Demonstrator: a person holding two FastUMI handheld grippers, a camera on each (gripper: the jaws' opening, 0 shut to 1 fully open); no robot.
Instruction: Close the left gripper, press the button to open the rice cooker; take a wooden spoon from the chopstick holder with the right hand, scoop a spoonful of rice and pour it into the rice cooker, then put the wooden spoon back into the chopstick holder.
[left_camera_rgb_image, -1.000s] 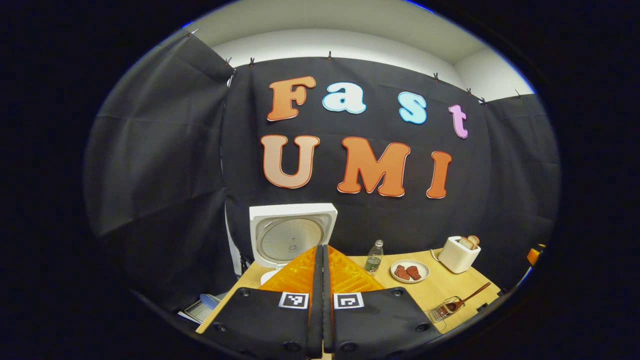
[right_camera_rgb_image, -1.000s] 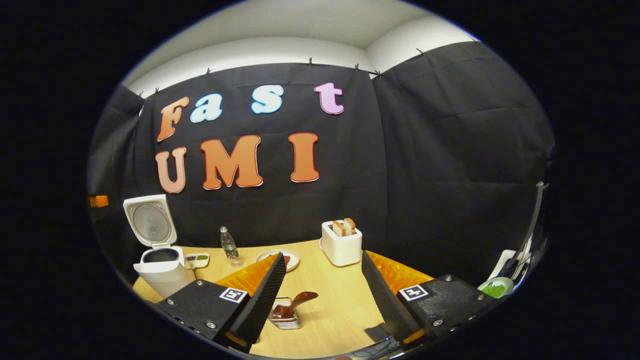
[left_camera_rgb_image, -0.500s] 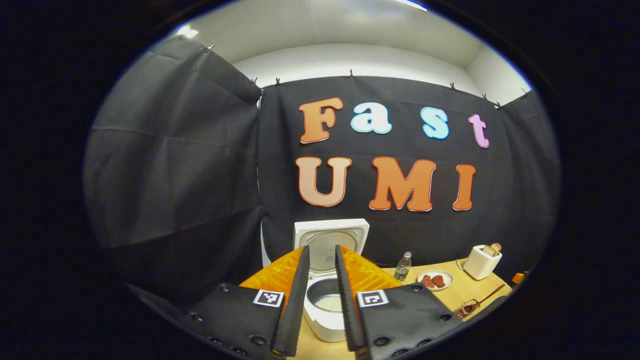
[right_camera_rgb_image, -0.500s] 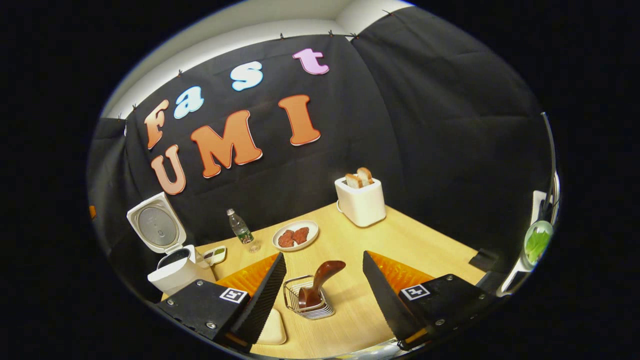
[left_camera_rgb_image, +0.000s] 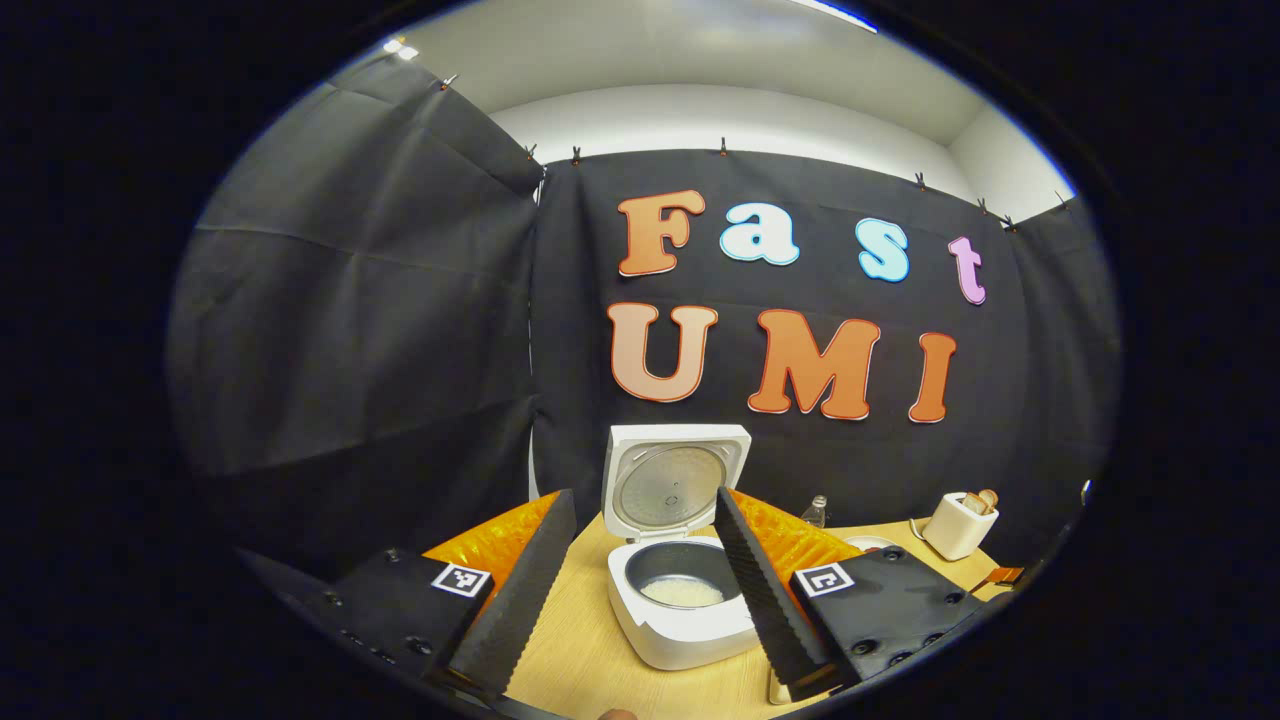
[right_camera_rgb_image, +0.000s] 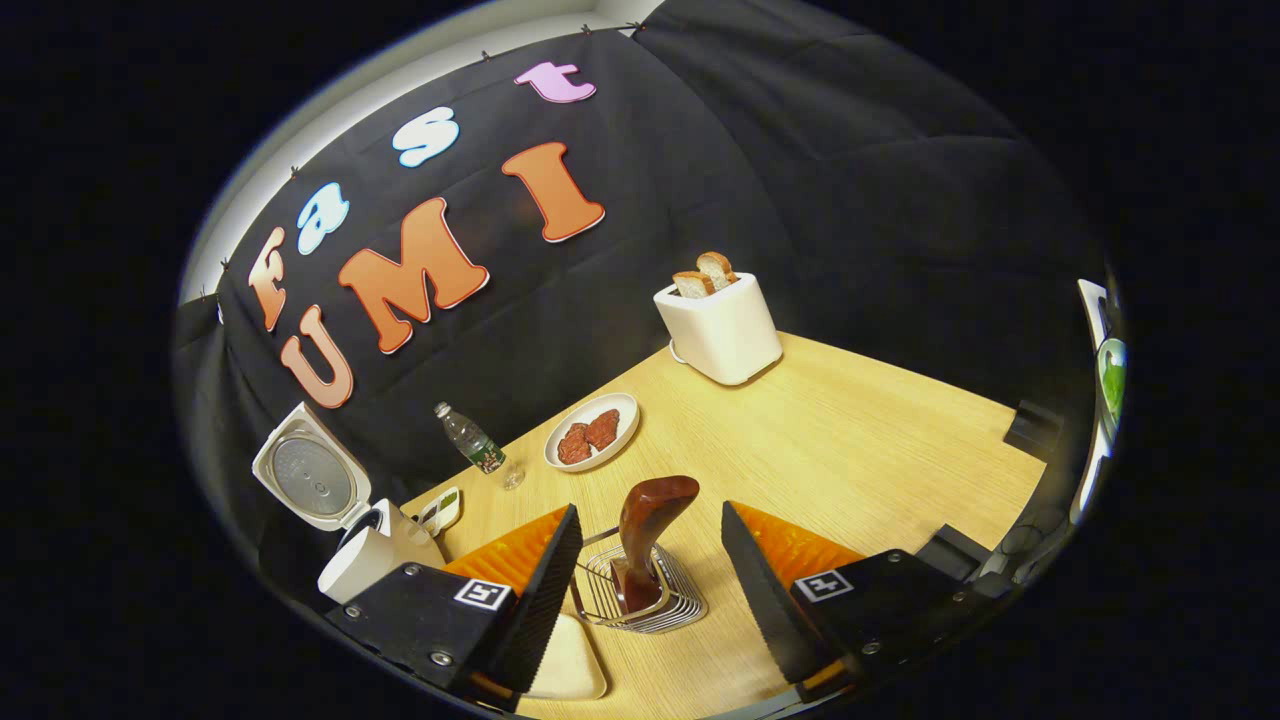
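The white rice cooker (left_camera_rgb_image: 680, 625) stands open with its lid (left_camera_rgb_image: 672, 485) raised and some rice in the pot. My left gripper (left_camera_rgb_image: 643, 495) is open, just short of the cooker, which sits between the fingers untouched. In the right gripper view the cooker (right_camera_rgb_image: 368, 558) stands at the far left. The wooden spoon (right_camera_rgb_image: 648, 525) stands handle-up in the wire chopstick holder (right_camera_rgb_image: 645, 605). My right gripper (right_camera_rgb_image: 650, 510) is open, its fingers on either side of the handle and apart from it.
On the wooden table (right_camera_rgb_image: 850, 440) stand a white toaster (right_camera_rgb_image: 722, 325) with bread, a plate (right_camera_rgb_image: 592, 432) of reddish food, a water bottle (right_camera_rgb_image: 470, 442) and a small dish (right_camera_rgb_image: 438, 510). A cream tray (right_camera_rgb_image: 562, 668) lies under the left finger.
My left gripper went from shut to open and drew back from the cooker. My right gripper tilted down and came closer, so the spoon handle now stands between its fingers.
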